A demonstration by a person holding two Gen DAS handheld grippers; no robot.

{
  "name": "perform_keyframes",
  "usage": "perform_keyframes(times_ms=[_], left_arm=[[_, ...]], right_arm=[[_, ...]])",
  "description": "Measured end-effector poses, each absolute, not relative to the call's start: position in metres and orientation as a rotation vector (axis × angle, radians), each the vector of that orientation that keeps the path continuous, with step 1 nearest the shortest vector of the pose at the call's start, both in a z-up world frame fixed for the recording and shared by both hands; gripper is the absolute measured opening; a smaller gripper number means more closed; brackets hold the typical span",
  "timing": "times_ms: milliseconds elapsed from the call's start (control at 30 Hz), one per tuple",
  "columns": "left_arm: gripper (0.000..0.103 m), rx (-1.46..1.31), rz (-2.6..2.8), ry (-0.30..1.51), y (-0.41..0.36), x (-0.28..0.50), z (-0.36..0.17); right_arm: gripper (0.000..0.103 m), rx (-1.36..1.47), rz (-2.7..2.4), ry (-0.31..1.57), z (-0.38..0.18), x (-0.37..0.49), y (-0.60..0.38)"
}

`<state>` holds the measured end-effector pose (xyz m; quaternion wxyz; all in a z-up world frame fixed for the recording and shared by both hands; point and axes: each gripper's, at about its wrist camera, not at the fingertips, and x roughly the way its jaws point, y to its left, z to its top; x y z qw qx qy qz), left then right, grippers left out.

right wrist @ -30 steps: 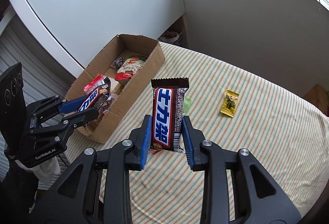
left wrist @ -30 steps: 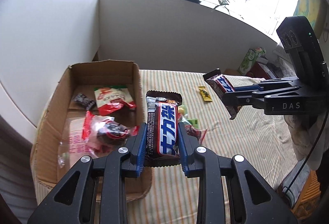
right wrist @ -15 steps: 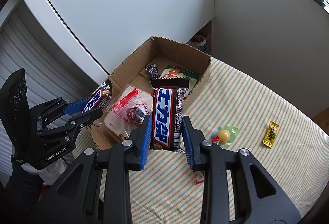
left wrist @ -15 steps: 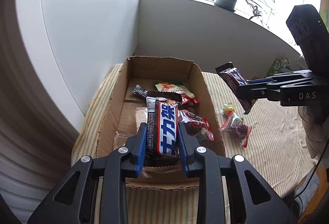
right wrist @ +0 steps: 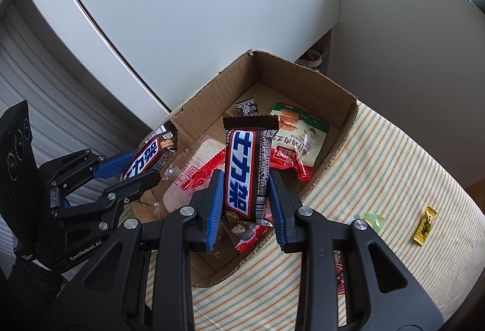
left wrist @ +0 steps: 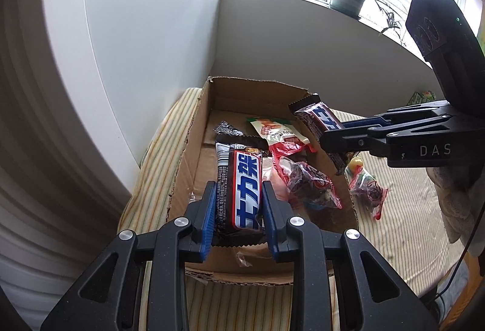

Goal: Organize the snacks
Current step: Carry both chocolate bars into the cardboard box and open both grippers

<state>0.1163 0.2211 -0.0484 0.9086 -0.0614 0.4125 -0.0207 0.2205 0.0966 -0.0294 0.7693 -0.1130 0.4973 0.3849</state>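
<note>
Over the box (left wrist: 194,130), we grip one bar (left wrist: 242,191) in the left fingers (left wrist: 209,218), another bar (right wrist: 245,173) in the right fingers (right wrist: 275,203). Several snacks already lie inside; a yellow candy (right wrist: 425,225) and wrapped sweets (left wrist: 366,188) remain on the surface (right wrist: 394,167).

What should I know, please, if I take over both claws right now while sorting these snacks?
Left claw: shut on a chocolate bar above the cardboard box.
Right claw: shut on a second chocolate bar, also above the box.
Done: several snack packets lie in the box, including a green-and-red packet.
Left: release both bars into the box, then collect the yellow candy, the green candy and the red packet from the striped tablecloth.
</note>
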Motion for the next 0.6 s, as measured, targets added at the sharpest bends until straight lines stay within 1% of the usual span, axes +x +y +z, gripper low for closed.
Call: perform_keyframes(times_ms=[67,100,167,200,233,267,600], left_arm=[[0.028,-0.127,-0.035,0.852,0.223,0.117,-0.049],[0.029,-0.128,-0.031,0.852,0.223,0.117,-0.049],[0.029,-0.13,-0.034,0.848,0.223,0.117,-0.048],[0.031,-0.129,-0.031,0.847,0.223,0.116,-0.047],[0.034,-0.131,-0.028,0.846,0.223,0.116,-0.046],[0.036,-0.133,-0.027,0.844,0.223,0.115,-0.046],[0.036,-0.128,-0.051,0.827,0.21,0.11,-0.039]], right_arm=[[0.031,-0.255,0.839,1.074,-0.031,0.221,0.1],[0.033,-0.255,0.84,1.074,-0.032,0.221,0.1],[0.041,-0.252,0.839,1.067,-0.029,0.221,0.099],[0.05,-0.251,0.84,1.061,-0.028,0.221,0.099],[0.056,-0.249,0.839,1.052,-0.026,0.221,0.099],[0.056,-0.248,0.837,1.045,-0.023,0.22,0.097],[0.056,-0.23,0.818,1.026,-0.012,0.216,0.067]])
